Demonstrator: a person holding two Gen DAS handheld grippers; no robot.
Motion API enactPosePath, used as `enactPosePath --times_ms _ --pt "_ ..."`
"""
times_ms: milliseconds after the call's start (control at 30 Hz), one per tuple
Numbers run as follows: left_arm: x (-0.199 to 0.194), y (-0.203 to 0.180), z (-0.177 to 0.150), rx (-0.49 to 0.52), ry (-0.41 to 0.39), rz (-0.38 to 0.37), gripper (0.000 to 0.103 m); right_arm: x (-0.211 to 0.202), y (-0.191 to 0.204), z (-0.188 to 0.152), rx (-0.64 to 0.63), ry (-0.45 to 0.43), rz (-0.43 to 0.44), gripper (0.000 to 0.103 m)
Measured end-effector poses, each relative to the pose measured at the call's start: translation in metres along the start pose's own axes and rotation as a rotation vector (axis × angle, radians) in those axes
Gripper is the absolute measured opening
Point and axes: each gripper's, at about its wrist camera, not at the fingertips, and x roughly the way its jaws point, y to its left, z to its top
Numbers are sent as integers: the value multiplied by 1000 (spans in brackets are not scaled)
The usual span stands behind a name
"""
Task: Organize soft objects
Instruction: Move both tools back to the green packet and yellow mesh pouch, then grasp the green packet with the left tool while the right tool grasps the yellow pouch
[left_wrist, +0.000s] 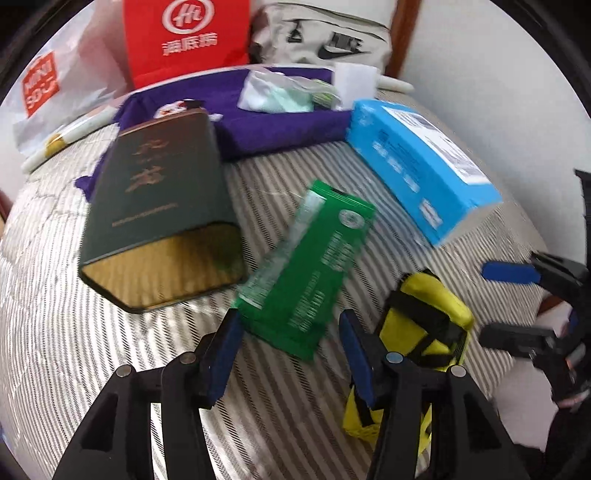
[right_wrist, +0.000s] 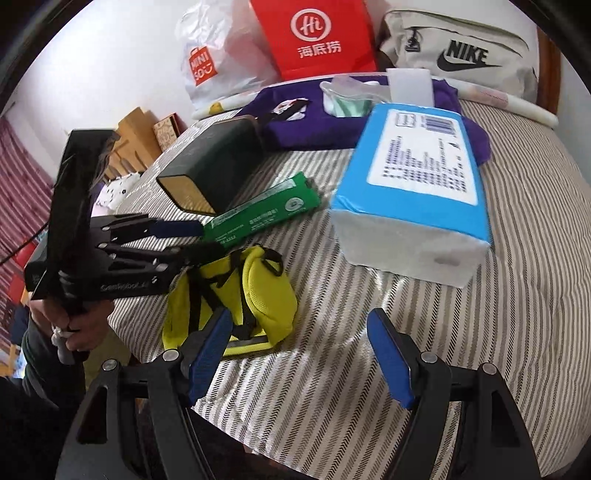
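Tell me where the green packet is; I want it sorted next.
The green packet lies flat on the striped bedcover, mid-frame in both views, between the dark green tin and the blue tissue pack, just beyond the yellow pouch.

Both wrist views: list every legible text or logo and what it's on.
"MINISO": white plastic bag.
"Hi" over "海底捞": red paper bag.
"NIKE" plus swoosh: beige bag.
"GenRobot.ai", partly hidden: left tool's body.
Gold characters, dark green tin: blurred.
Green packet, blue tissue pack label: print too small.
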Motion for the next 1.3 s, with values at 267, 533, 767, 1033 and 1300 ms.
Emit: enactPosePath --times_ms 267,533,767,1033,1300 --pt "9 -7 9 49 2 101 56 4 -1 -6 -7 0 41 75" --pt "2 -8 3 45 -6 69 36 24 18 2 -65 -31 75 74" --pt "-2 -11 -4 53 -1 30 14 35 26 1 -125 -34 17 35" --pt "-14 -11 -17 45 5 30 10 18 2 -12 -81 -26 3 32" --pt "-31 -4 -47 45 20 -3 11 -4 -35 -23 -16 -26 -80 32"
